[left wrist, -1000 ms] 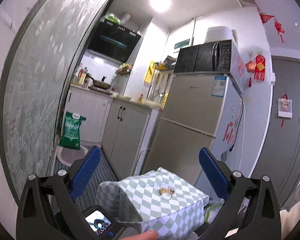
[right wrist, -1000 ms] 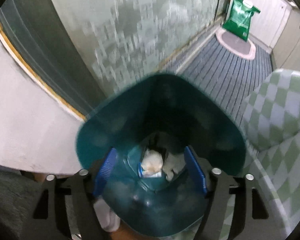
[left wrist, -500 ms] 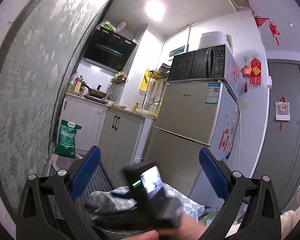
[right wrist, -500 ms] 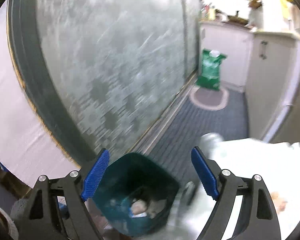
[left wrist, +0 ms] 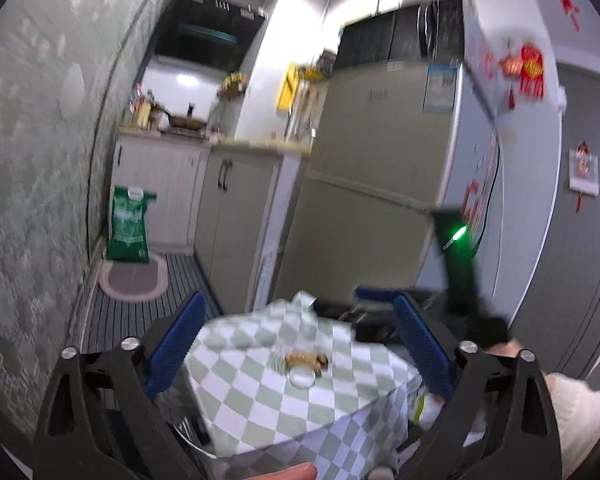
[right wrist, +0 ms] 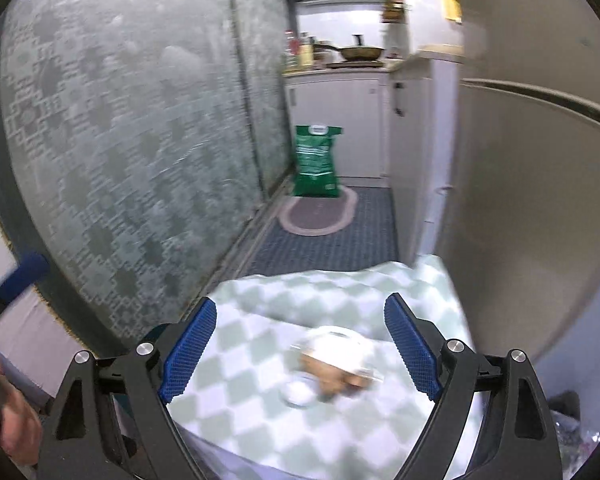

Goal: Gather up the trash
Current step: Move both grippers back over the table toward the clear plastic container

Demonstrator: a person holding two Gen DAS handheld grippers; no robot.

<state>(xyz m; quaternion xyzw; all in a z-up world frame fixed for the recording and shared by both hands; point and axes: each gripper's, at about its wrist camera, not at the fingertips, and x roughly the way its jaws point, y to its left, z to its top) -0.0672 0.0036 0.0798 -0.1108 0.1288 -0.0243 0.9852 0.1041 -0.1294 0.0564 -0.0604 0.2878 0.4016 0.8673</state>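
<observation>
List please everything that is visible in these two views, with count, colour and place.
tablecloth: one, green and white checked, over the table in front
trash pieces: a few, brown and white, blurred, on the cloth
bag: one, green, on the floor at the far cabinet
mat: one, oval, pink-edged, before the bag
fridge: one, beige, right of the cabinets
pan: one, on the stove
left gripper: black, blue fingers closing, nothing between
right gripper: black, blue fingers apart, nothing held

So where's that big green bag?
The green bag stands on the kitchen floor at the far end, just behind the oval mat, between the patterned glass wall and the white cabinets.
</observation>
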